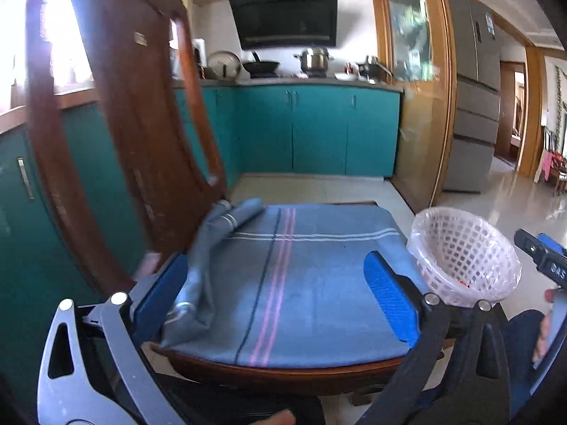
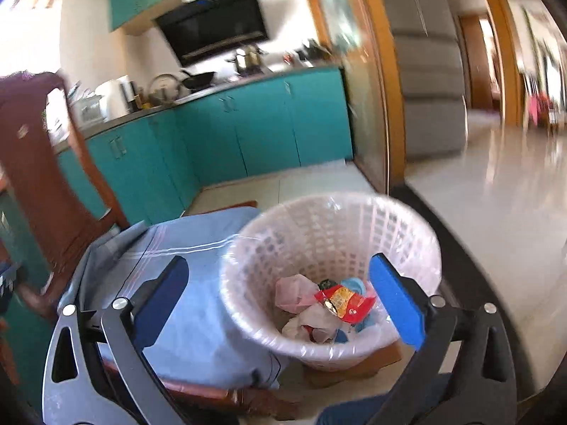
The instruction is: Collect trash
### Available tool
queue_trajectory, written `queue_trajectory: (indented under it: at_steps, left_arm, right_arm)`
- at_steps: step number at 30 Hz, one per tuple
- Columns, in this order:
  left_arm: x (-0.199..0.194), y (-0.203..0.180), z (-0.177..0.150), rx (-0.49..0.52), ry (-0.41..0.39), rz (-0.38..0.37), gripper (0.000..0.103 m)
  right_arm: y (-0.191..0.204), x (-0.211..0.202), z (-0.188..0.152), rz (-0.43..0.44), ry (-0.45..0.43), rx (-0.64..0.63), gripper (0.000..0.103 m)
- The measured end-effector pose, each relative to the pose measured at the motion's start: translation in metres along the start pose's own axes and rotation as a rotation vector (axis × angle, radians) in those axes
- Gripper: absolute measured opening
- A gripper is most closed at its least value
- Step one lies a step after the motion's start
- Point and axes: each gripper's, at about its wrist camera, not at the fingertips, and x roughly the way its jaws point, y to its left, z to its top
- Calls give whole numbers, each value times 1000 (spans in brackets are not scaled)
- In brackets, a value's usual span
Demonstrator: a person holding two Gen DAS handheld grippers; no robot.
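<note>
White lattice basket [image 2: 329, 265], lower centre, already holds wrappers [image 2: 340, 302]; blue-clothed chair seat [image 1: 301, 283] looks bare. Left gripper [image 1: 280, 294] and right gripper [image 2: 283, 301] gape wide, empty. Collecting seems finished; next, check for strays.

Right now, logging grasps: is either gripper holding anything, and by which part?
Nothing is held. The left gripper and right gripper are both open and empty.
</note>
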Motion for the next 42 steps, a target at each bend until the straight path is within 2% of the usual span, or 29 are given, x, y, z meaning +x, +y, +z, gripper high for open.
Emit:
queue_trajectory:
  at_steps: [6,9,13,17,28,42]
  left_arm:
    - [-26,11,-5,-20,-27,24,100]
    - [-32,2,-5,-3,-35,3,100]
    - [-40,-4,-4,9,-36,-14,100]
    - [-53,-6,-2,13,-56,-23,100]
    - [-72,-2,9,-1,-71,-5,100]
    - [-75,-9,9,11,-76,-19,100]
  right_arm:
    - [28,-57,5,-61,-79,-30,100]
    - [41,-83,4,-82,-138,-59,100]
    - [57,-101,-2,-81,-158,-131,100]
    - [70,-109,-2,-70,-167,-170,100]
    - [74,-128,9,-80,-187,-156,100]
    - [79,-138,8,-101,-206,-179,100]
